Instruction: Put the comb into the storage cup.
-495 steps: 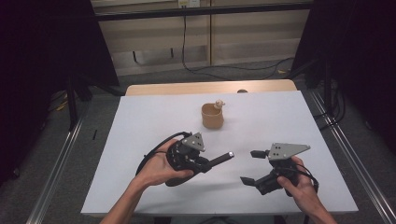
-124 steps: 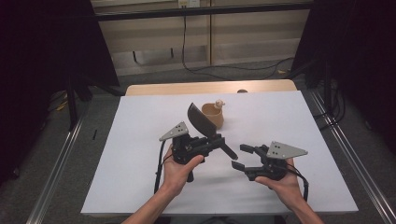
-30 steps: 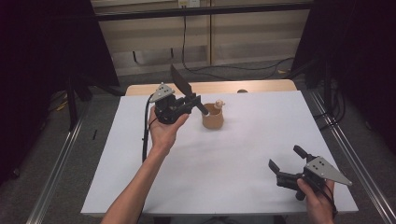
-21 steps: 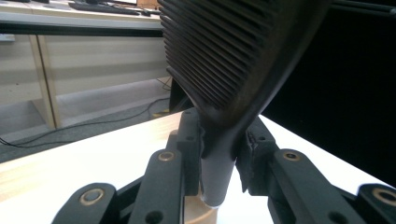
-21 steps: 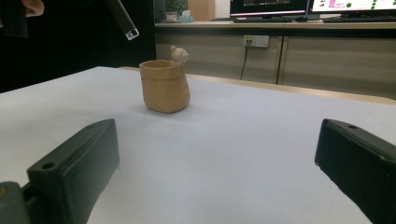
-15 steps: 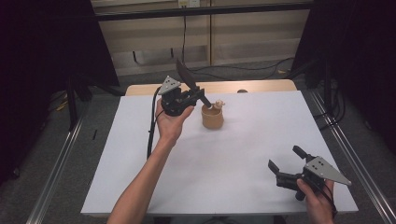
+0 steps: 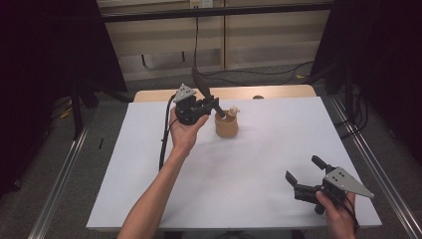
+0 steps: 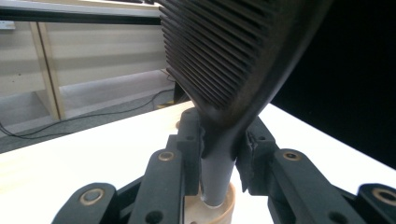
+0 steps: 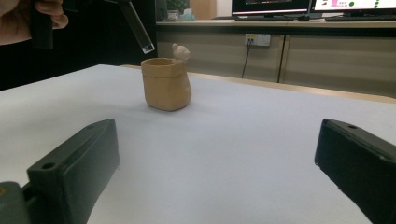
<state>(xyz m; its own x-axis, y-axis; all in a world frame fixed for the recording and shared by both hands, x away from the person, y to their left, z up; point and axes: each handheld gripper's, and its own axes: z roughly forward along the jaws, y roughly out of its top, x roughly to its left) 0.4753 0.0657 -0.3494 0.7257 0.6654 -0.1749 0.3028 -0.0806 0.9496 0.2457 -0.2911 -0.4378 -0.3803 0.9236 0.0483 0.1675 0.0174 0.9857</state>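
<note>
A black comb [image 7: 200, 84] with a ribbed head and a round handle is clamped in my left gripper [image 7: 215, 103], head up and handle slanting down. In the left gripper view the pads [image 8: 189, 140] press on the comb [image 8: 224, 56] where head meets handle. The handle's tip hangs just over the mouth of a tan cup [image 7: 226, 127], which has a small pale figure [image 7: 234, 110] on its rim. In the right gripper view the handle's tip [image 9: 145, 45] sits just above the cup [image 9: 166, 86]. My right gripper [image 7: 302, 168] rests open at the table's front right, nothing between its jaws.
The white table [image 7: 249, 189] is bare around the cup. A wooden strip [image 7: 278, 92] runs along its far edge, with cables on the floor behind. Metal rails [image 7: 366, 154] flank the table on both sides.
My left hand has carried the comb to the right and a little down, bringing the handle's tip over the cup's mouth. The right gripper has stayed put.
</note>
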